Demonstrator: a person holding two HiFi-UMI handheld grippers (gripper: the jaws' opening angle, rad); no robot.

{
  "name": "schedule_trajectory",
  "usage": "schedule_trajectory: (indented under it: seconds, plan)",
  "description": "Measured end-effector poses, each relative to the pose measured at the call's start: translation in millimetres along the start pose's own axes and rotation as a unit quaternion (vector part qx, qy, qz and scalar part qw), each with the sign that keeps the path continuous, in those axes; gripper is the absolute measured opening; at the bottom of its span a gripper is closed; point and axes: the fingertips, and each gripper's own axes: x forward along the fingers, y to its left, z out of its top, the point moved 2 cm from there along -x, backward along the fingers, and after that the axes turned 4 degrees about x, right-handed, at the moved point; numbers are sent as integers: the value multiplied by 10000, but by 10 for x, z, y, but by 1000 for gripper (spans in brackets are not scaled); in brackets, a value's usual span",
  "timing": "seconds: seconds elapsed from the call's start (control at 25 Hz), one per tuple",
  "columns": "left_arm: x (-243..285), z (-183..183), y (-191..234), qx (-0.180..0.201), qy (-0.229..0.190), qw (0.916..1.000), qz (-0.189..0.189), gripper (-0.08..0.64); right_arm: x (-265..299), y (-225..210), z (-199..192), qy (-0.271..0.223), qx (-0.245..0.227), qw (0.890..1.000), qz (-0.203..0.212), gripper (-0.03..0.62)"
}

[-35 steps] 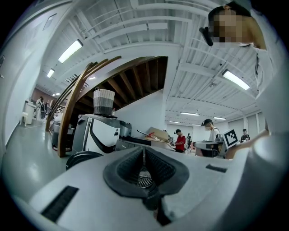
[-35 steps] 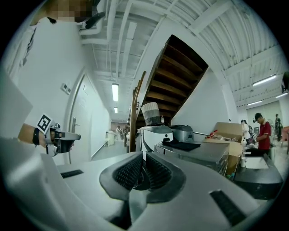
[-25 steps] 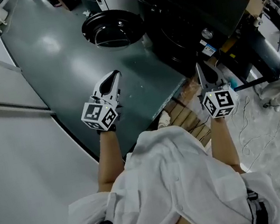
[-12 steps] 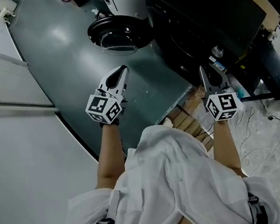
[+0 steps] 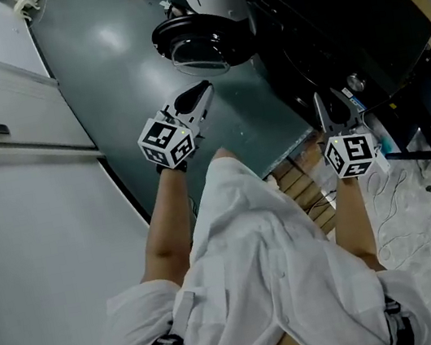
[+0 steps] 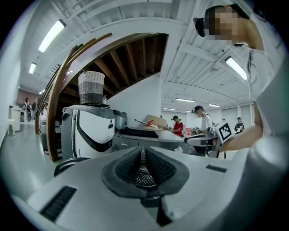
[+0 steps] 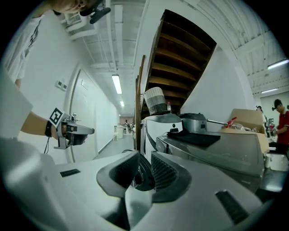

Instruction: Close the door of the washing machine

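Note:
The washing machine (image 5: 331,31) is a dark front-loader at the upper right of the head view. Its round black door (image 5: 197,43) hangs wide open over the floor. My left gripper (image 5: 196,99) is held out level, short of the door and a little to its left, jaws shut and empty. In the left gripper view the door's rim (image 6: 67,163) shows low at the left. My right gripper (image 5: 333,109) hovers by the machine's front corner. Its jaws (image 7: 143,168) are opening with a narrow gap and hold nothing. The door shows beyond that gap.
A white machine (image 6: 88,131) with a woven basket (image 6: 91,88) on top stands beyond the washer. A white wall panel (image 5: 15,161) runs along the left of the grey floor. Wooden slats (image 5: 300,185) and cables (image 5: 402,201) lie at the right. People (image 6: 203,122) stand far off.
Both grippers have moved forward toward the washing machine, and the open door now lies closer to the left gripper. The person's body has stepped ahead with them.

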Motion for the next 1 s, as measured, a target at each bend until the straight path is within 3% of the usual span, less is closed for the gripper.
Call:
schedule_trajectory:
  seconds: [0.44, 1.0]
  plan:
    - [293, -112, 839, 145, 321, 9992, -189, 27, 797, 132, -22, 318, -65, 9994, 117, 120]
    - [923, -409, 1952, 507, 1044, 9878, -1037, 132, 1904, 279, -228, 694, 174, 9974, -1, 141]
